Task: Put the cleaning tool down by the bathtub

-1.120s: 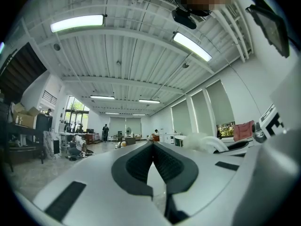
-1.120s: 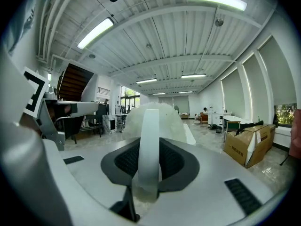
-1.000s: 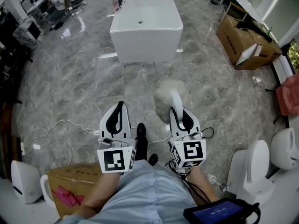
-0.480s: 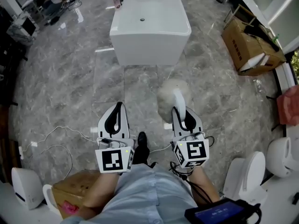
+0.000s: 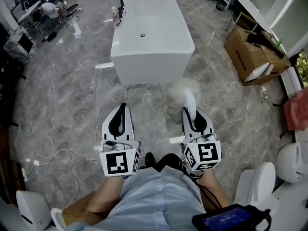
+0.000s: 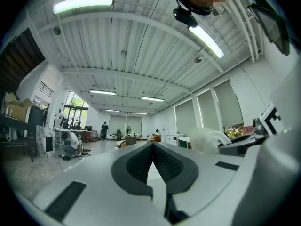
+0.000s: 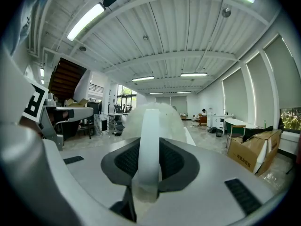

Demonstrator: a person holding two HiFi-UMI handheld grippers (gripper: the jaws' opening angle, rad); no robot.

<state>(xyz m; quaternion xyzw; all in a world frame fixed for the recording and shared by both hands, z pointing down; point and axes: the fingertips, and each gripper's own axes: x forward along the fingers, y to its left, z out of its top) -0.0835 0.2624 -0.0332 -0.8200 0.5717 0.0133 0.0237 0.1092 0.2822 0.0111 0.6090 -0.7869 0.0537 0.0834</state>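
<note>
The cleaning tool point(image 5: 182, 93) is a fluffy white duster head on a flat white handle point(image 7: 149, 145). My right gripper point(image 5: 191, 115) is shut on that handle, and the fluffy head point(image 7: 153, 119) sticks out beyond the jaws. It hangs just in front of the near right corner of the white bathtub point(image 5: 150, 42). My left gripper point(image 5: 121, 118) is shut with nothing between its dark pads point(image 6: 143, 161), level with the right one and to its left. The tub stands lengthwise ahead, with a black tap at its far end.
Open cardboard boxes point(image 5: 254, 54) lie at the right. White toilets point(image 5: 291, 161) stand at the right edge, another white fixture point(image 5: 32, 210) at the lower left. A thin cable point(image 5: 62, 159) runs over the grey marble floor. A dark tablet point(image 5: 232, 219) hangs at my waist.
I have walked forward: the bathtub has come nearer to both grippers, and the duster head now sits by its near right corner. The jaws have not changed.
</note>
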